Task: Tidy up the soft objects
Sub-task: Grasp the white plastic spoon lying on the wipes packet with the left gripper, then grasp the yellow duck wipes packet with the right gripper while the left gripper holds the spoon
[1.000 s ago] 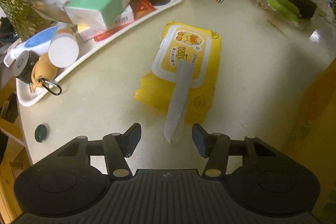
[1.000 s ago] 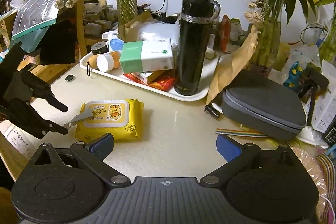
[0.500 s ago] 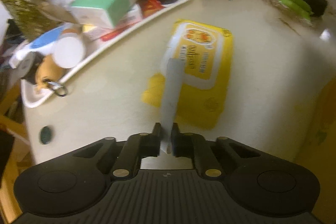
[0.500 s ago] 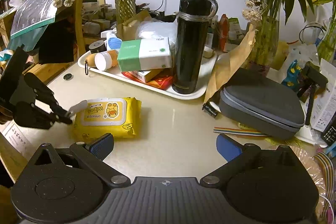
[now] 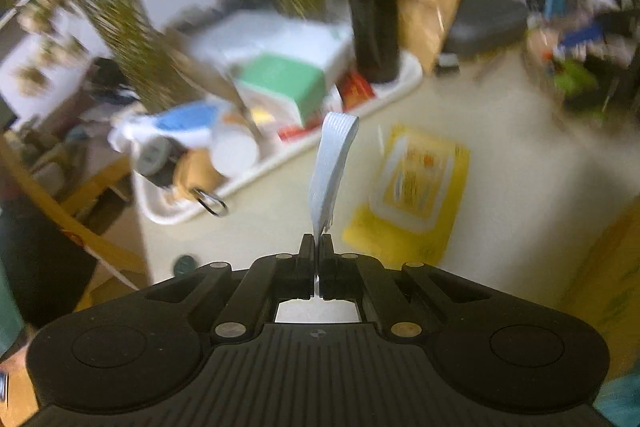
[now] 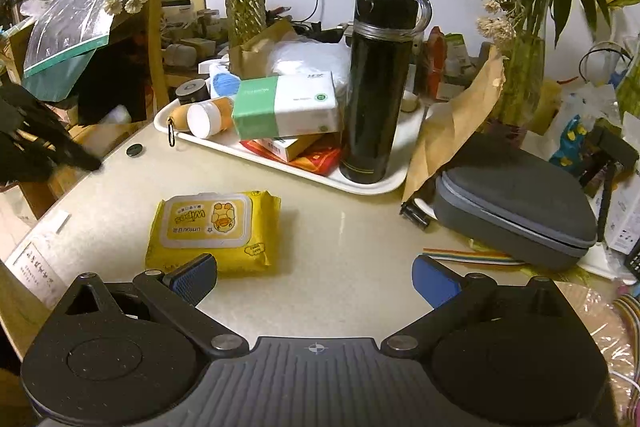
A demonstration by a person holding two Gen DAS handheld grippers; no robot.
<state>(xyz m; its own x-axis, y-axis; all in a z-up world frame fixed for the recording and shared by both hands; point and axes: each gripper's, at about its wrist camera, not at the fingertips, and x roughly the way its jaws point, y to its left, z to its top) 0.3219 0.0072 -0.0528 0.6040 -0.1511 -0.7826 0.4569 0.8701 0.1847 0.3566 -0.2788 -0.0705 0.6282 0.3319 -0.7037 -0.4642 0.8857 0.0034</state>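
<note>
A pale wipe strip [image 5: 332, 167] is pinched in the clenched left gripper [image 5: 317, 247] above the near table; the yellow wipes pack [image 6: 214, 231] lies below. The right gripper [image 6: 314, 277] is held released — the strip should be lifted gently, without jerking.

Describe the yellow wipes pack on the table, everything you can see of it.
The yellow wipes pack is a soft, crinkly plastic pouch lying flat on the pale tabletop, in front of the white tray and apart from it. Its top carries a white-rimmed rectangular flap lid, shut, printed with "Wipes" and a cartoon duck; no wipe sticks out. Nothing rests on it. The open right gripper hangs near its front edge; contact cannot be told.
</note>
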